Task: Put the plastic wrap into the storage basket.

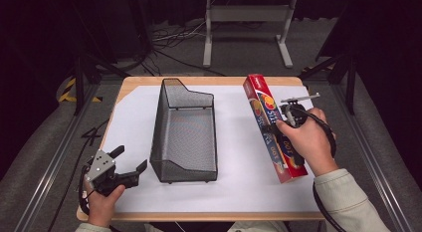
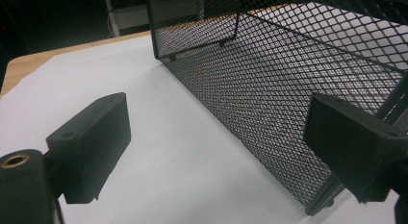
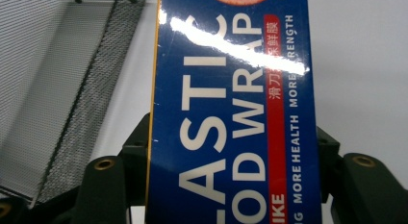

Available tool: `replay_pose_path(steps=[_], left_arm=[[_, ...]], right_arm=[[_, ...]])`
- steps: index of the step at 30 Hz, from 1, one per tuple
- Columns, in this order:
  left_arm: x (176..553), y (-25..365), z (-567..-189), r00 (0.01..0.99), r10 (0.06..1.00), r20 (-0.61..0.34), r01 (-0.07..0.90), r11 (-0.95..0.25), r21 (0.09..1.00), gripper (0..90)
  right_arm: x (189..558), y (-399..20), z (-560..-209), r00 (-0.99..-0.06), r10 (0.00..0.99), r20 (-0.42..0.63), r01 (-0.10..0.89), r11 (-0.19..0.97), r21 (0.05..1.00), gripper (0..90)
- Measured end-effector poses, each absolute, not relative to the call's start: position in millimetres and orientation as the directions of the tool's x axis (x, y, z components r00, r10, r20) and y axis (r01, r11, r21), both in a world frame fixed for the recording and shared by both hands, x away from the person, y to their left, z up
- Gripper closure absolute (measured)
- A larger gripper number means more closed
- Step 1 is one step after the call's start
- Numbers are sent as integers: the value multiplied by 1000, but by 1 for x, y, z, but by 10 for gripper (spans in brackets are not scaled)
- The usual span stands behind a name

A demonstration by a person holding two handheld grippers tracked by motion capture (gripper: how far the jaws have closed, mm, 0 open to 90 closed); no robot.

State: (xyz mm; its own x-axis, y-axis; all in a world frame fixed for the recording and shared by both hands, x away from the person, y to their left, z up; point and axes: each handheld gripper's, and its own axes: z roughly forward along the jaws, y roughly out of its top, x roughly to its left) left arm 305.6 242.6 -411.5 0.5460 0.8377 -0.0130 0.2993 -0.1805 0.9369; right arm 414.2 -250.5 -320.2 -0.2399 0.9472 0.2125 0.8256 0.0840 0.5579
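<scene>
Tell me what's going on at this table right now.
A person holds a two-jaw gripper in each hand over a table covered in white paper. The right gripper has its jaws either side of a long plastic food wrap box that lies to the right of a black wire mesh basket. The left gripper is open near the basket's near left corner, holding nothing. Nothing can be seen inside the basket, and the box is still outside it.

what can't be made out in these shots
- Long red and blue plastic wrap box, high view: its middle is hidden by the right hand.
- Same box, right gripper view: the lettering is cut off by the frame edges.
- Black wire mesh basket, left gripper view: cut off by the top and right edges.
</scene>
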Motion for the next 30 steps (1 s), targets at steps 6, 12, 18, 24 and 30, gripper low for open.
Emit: replay_pose_path(steps=[6, 12, 18, 24, 30], left_arm=[[306, 243, -411, 546, 838, -13, 299, -180, 937, 101], [305, 243, -411, 547, 837, -14, 299, -180, 937, 101], [306, 243, -412, 548, 836, -13, 297, -180, 938, 101], [306, 243, -411, 548, 837, -17, 300, -177, 937, 101], [306, 244, -412, 546, 837, -17, 301, -177, 937, 101]], right_arm=[[414, -230, -312, -287, 931, 224, 815, 115, 567, 397], [414, -209, -305, -330, 911, 248, 810, 139, 570, 397], [413, -189, -301, -369, 895, 250, 800, 170, 575, 397], [414, -166, -296, -410, 878, 245, 789, 207, 578, 397], [415, -151, -293, -440, 862, 250, 783, 232, 577, 397]])
